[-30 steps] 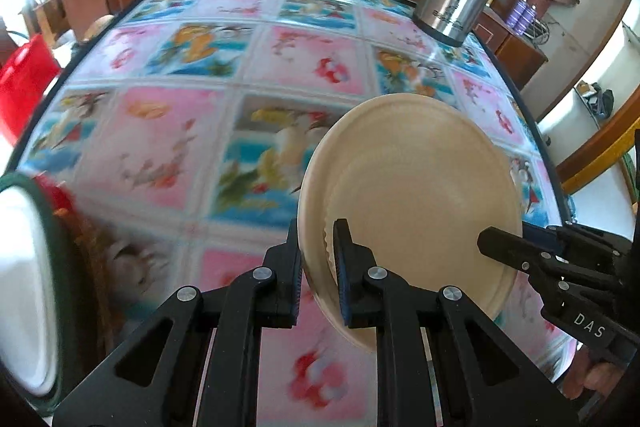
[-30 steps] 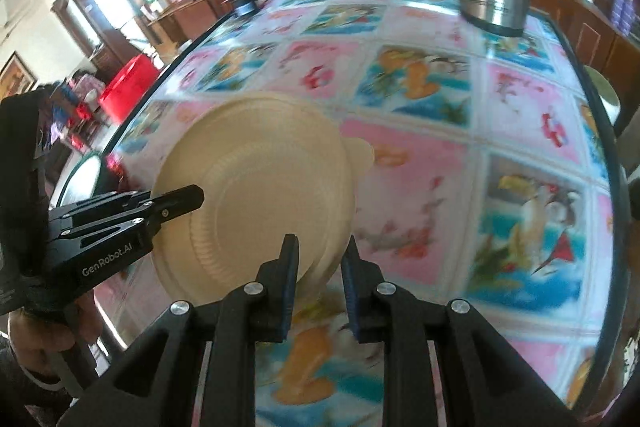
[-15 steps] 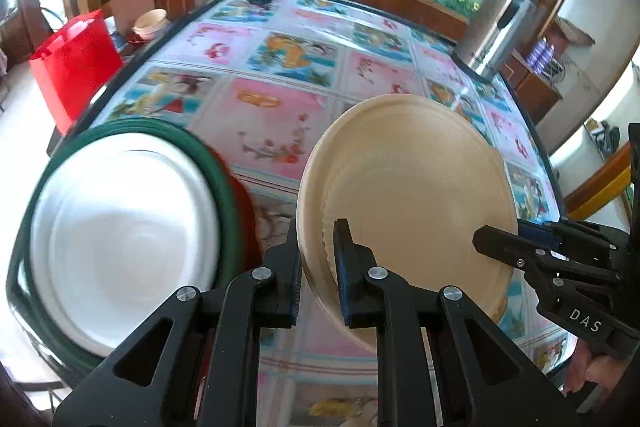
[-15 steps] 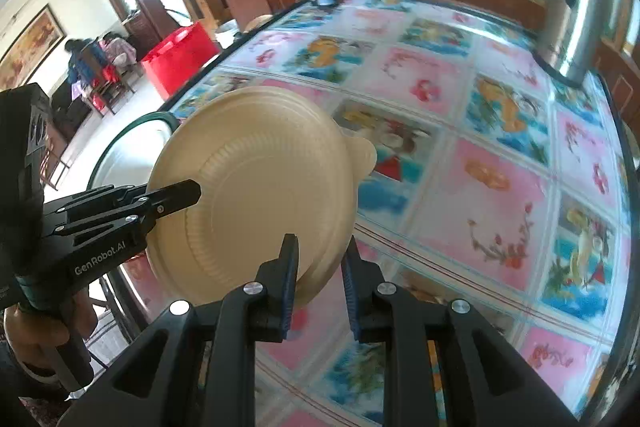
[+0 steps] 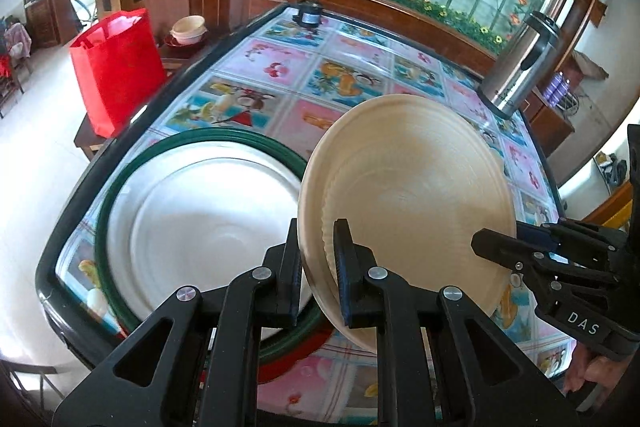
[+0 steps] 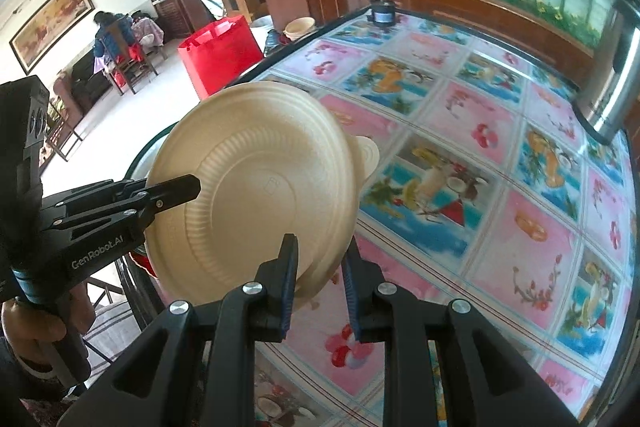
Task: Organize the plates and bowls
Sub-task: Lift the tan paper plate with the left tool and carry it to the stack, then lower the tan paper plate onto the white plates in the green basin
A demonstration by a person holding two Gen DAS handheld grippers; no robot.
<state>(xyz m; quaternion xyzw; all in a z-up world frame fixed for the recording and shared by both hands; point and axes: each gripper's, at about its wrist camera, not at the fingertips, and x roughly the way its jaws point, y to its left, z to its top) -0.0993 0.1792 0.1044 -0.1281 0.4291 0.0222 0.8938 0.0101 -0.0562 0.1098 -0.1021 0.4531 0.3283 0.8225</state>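
Left wrist view shows your left gripper (image 5: pixel 317 273) and right gripper (image 5: pixel 494 250) both clamped on opposite rims of the beige plate (image 5: pixel 408 203), held tilted above the table (image 5: pixel 348 67) beside the white basin (image 5: pixel 192 215). The plate looks light, thin and a little bendable, so hold it at the rim and do not squeeze hard.

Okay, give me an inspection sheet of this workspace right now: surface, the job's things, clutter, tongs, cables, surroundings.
Surface: table under a glossy cloth of fruit and flower squares.
Job's things: beige plate held tilted above the table; large white dish with green rim at the table's near corner.
Clutter: steel thermos at the far right edge; small dark jar at the far end.
Tongs: left tongs shut on the beige plate's rim; right tongs shut on the opposite rim.
Cables: nothing seen.
Surroundings: red bag beside the table, stacked bowls behind it, wooden cabinets, flower mural.
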